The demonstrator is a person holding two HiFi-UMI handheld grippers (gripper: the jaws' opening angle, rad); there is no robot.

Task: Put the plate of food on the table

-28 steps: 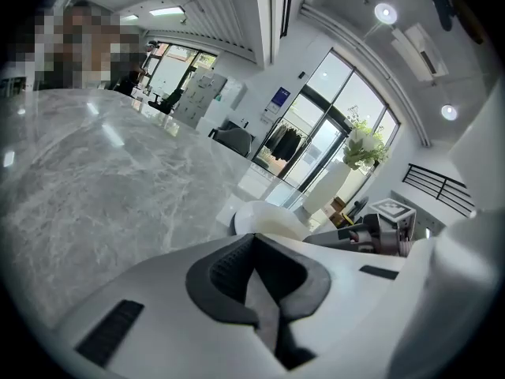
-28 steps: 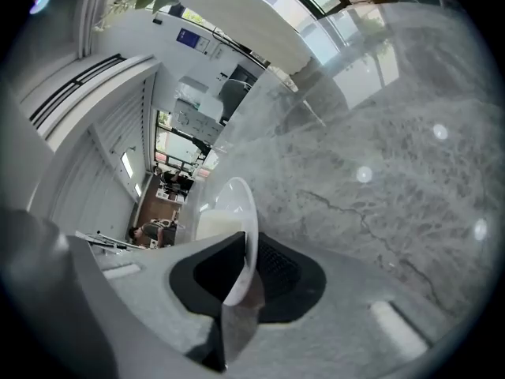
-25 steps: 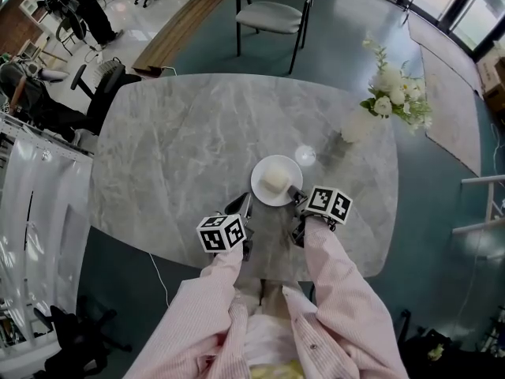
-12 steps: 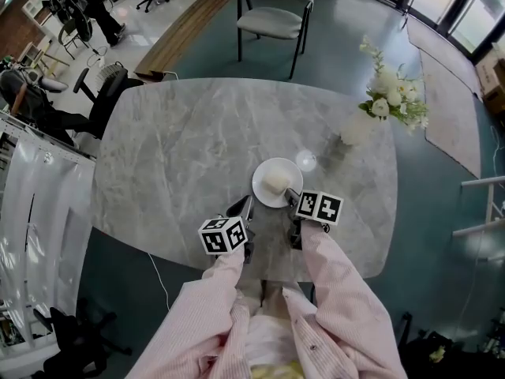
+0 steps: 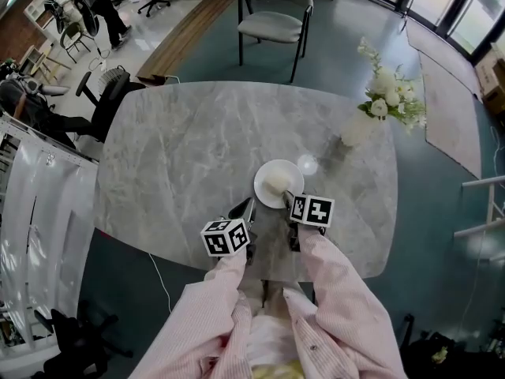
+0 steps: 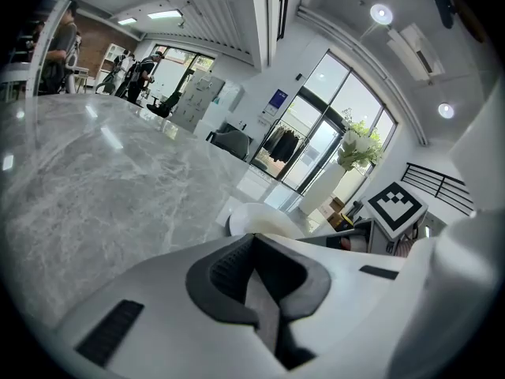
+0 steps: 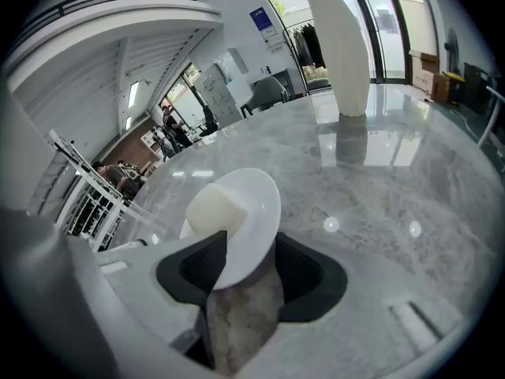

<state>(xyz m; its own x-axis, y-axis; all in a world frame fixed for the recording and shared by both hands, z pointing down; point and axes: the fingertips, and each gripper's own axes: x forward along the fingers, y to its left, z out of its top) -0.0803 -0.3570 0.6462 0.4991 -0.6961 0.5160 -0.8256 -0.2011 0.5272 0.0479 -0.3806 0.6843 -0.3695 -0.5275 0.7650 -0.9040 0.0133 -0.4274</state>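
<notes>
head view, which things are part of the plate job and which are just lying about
Job: plate, food block on it, table, right gripper (its jaws have just been opening, plate rim between them).
Lying about: vase of flowers, small round object beside the plate, chair.

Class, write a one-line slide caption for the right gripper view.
On the marble table, the right gripper has just been opening its jaws, the rim of the plate of food between them.
</notes>
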